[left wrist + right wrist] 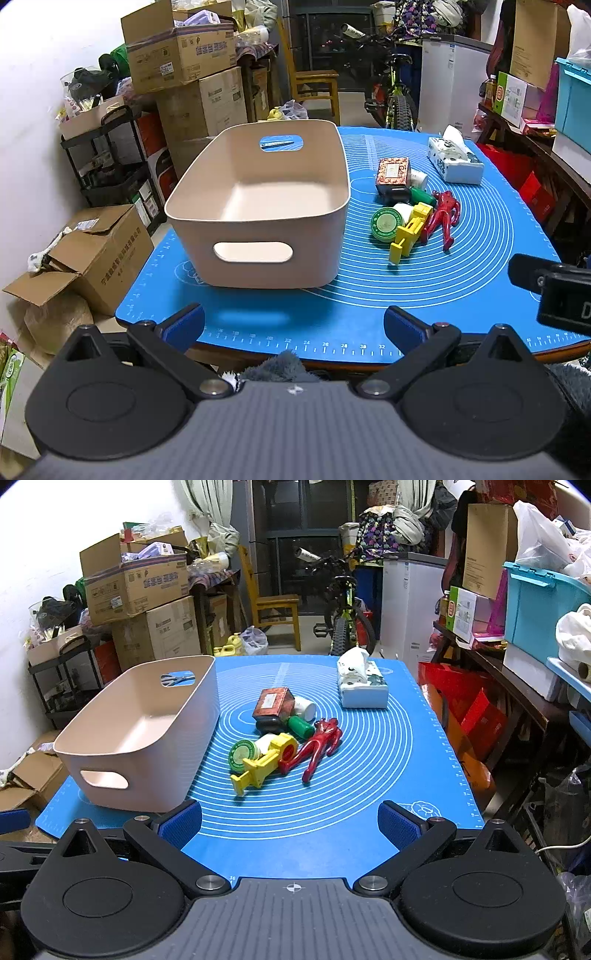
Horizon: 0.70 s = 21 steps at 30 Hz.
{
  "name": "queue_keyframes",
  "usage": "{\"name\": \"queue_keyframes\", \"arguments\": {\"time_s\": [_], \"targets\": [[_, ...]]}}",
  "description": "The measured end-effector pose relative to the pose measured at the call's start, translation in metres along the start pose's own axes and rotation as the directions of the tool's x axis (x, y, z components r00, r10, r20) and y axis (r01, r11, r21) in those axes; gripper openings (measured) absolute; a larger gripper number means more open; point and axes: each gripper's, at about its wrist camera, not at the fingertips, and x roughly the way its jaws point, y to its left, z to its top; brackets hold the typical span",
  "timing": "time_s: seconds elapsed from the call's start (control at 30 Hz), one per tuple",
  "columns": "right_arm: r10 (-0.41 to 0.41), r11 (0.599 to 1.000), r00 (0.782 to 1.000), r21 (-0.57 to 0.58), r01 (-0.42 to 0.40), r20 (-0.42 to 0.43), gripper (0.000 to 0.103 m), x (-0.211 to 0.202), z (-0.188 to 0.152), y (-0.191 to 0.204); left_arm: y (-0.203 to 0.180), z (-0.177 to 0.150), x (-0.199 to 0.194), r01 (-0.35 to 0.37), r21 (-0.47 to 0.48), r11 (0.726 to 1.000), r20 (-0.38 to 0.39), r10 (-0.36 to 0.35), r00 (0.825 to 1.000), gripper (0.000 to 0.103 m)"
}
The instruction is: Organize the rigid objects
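An empty beige bin (258, 206) (140, 734) stands on the left of the blue mat (443, 280) (369, 775). Right of it lies a cluster: a red figure (441, 218) (317, 747), a yellow toy (410, 229) (264, 764), a green round tin (386, 223) (240, 755), a green cylinder (423, 196) (301, 726), a white jar (306, 706), a patterned box (393, 173) (273, 701) and a black item (397, 194). My left gripper (293, 323) hovers open at the mat's near edge. My right gripper (290, 823) is open too, nearer than the cluster.
A tissue box (456, 160) (362, 686) sits at the mat's far right. Scissors (179, 679) show through the bin's far handle hole. Cardboard boxes (96, 251), a black cart, a chair and a bicycle surround the table. The right tool's body (554, 291) shows in the left wrist view.
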Motion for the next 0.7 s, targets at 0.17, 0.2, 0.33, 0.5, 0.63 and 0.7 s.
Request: {"name": "queue_keyframes", "arguments": {"time_s": [0.17,0.2,0.33,0.5,0.63,0.7], "targets": [[0.008,1.0,1.0,0.009,-0.008,-0.012,0.101,0.001,0.004,-0.004,0.005,0.006,-0.001,-0.012,0.011,1.0,0.002,0.012,1.0,0.102],[0.011,1.0,1.0,0.012,-0.011,-0.013,0.101,0.001,0.006,-0.005,0.007,0.008,0.0,-0.014,0.01,1.0,0.001,0.014,1.0,0.102],[0.017,1.0,1.0,0.019,-0.017,0.005,0.101,0.002,0.015,-0.007,0.018,0.018,0.004,-0.028,-0.002,1.0,-0.008,0.028,1.0,0.102],[0.015,1.0,0.999,0.004,-0.015,0.031,0.101,0.01,0.035,-0.003,0.035,0.039,0.013,-0.029,0.005,1.0,-0.025,0.029,0.999,0.102],[0.008,1.0,0.999,0.003,-0.008,0.041,0.101,0.024,0.055,0.001,0.053,0.06,0.021,-0.047,-0.021,0.999,-0.028,0.046,0.999,0.102],[-0.001,1.0,0.999,0.004,0.0,0.042,0.101,0.034,0.063,0.001,0.062,0.071,0.028,-0.065,-0.03,0.997,-0.035,0.064,0.997,0.102]]}}
